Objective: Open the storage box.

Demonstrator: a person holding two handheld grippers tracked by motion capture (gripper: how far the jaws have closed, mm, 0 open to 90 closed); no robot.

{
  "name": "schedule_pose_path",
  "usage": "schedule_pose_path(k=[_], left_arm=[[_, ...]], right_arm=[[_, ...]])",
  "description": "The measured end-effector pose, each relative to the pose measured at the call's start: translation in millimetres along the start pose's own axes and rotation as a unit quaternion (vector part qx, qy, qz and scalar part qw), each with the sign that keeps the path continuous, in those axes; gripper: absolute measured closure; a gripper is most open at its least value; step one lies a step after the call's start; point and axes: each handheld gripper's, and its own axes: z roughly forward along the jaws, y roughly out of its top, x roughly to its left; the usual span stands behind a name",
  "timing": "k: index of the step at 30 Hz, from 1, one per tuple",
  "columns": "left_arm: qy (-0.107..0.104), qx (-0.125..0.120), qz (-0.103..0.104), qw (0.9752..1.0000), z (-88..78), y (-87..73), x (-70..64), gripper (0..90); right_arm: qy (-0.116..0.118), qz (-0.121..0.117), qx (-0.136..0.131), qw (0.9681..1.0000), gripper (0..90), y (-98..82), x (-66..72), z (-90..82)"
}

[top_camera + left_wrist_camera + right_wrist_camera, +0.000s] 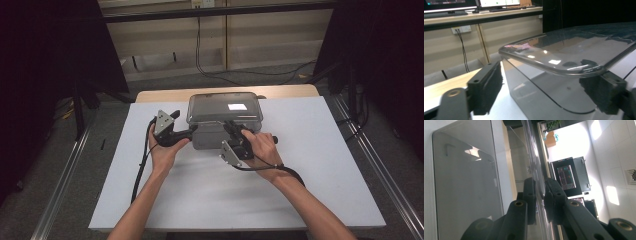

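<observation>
Right fingers (540, 197) clamped on clear lid (225, 107), left fingers (609, 92) apart, no readable writing.

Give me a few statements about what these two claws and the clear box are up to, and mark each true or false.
1. The right claw pinches the edge of the clear lid. True.
2. The left claw is clamped shut on the lid. False: its pads stand apart, one at each side of the box's corner.
3. The box stands on a white sheet. True.
4. The box is opaque red. False: it is see-through grey.
5. The lid lies flat on the sheet beside the box. False: it sits over the box.
</observation>
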Motion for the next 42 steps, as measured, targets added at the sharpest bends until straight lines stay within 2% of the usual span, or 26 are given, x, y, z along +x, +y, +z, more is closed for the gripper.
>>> schedule_pose_path(k=[5, 10, 12, 15, 19, 21, 23, 26, 27, 32, 33, 34, 35, 37, 38, 42], left_arm=[[-0.001, 0.001, 0.01, 0.9999, 1.7, 0.2, -0.3, 23.4], [-0.001, -0.003, 0.011, 0.9999, 2.5, 1.5, -1.1, 24.1], [-0.002, -0.003, 0.009, 1.0, 3.0, 1.6, -0.7, 24.2], [-0.003, -0.001, 0.01, 0.9999, 4.2, 2.2, -0.5, 24.2], [-0.003, 0.0, 0.01, 0.9999, 5.3, 2.7, -1.9, 24.2], [-0.004, 0.002, 0.01, 0.9999, 5.0, 3.1, -1.3, 24.1], [-0.005, 0.001, 0.006, 1.0, 4.6, 3.2, -0.8, 23.7], [-0.008, -0.001, 0.0, 1.0, 5.2, 3.0, -0.4, 23.6], [-0.004, 0.0, 0.005, 1.0, 5.2, 3.0, -0.4, 23.6], [-0.002, 0.001, 0.008, 1.0, 4.1, 3.7, 1.1, 22.8], [-0.001, -0.002, 0.006, 1.0, 3.6, 4.1, 1.4, 22.8], [-0.002, -0.005, 0.001, 1.0, 3.2, 4.6, 1.9, 22.8], [-0.002, -0.006, 0.0, 1.0, 2.7, 5.2, 2.4, 22.8], [-0.003, -0.011, -0.003, 0.9999, 2.6, 6.1, 3.6, 22.8], [-0.003, -0.013, -0.002, 0.9999, 2.6, 6.4, 3.9, 22.8], [0.001, -0.016, 0.0, 0.9999, 2.1, 7.6, 5.4, 23.5]], right_arm=[[0.001, 0.005, 0.0, 1.0, 77.4, -0.3, 0.2, 0.2], [-0.004, 0.031, -0.002, 0.9995, 67.3, -1.8, -2.0, 0.7], [0.0, 0.05, 0.0, 0.9987, 60.9, -3.7, -3.7, 1.1], [-0.001, 0.075, 0.005, 0.9971, 56.0, -7.9, -4.6, 0.8], [0.001, 0.126, -0.002, 0.992, 46.5, -16.3, -8.0, -0.6], [0.002, 0.158, -0.001, 0.9875, 43.1, -20.9, -10.2, -1.4], [0.007, 0.19, -0.004, 0.9817, 37.6, -26.7, -12.5, -2.4], [0.013, 0.225, -0.003, 0.9744, 33.5, -36.1, -15.1, -4.3], [0.019, 0.24, -0.003, 0.9705, 32.0, -39.7, -16.1, -5.0], [0.025, 0.292, -0.009, 0.9561, 27.0, -52.6, -19.0, -6.9], [0.031, 0.309, -0.011, 0.9506, 26.6, -56.7, -19.9, -7.0], [0.033, 0.315, -0.011, 0.9484, 26.4, -59.4, -20.8, -7.2], [0.032, 0.327, -0.01, 0.9445, 25.5, -62.7, -21.8, -7.2], [0.04, 0.356, -0.013, 0.9336, 23.7, -69.4, -24.2, -6.9], [0.042, 0.364, -0.011, 0.9304, 23.5, -72.1, -25.1, -7.0], [0.045, 0.382, -0.014, 0.9231, 24.5, -79.3, -27.6, -7.1]])
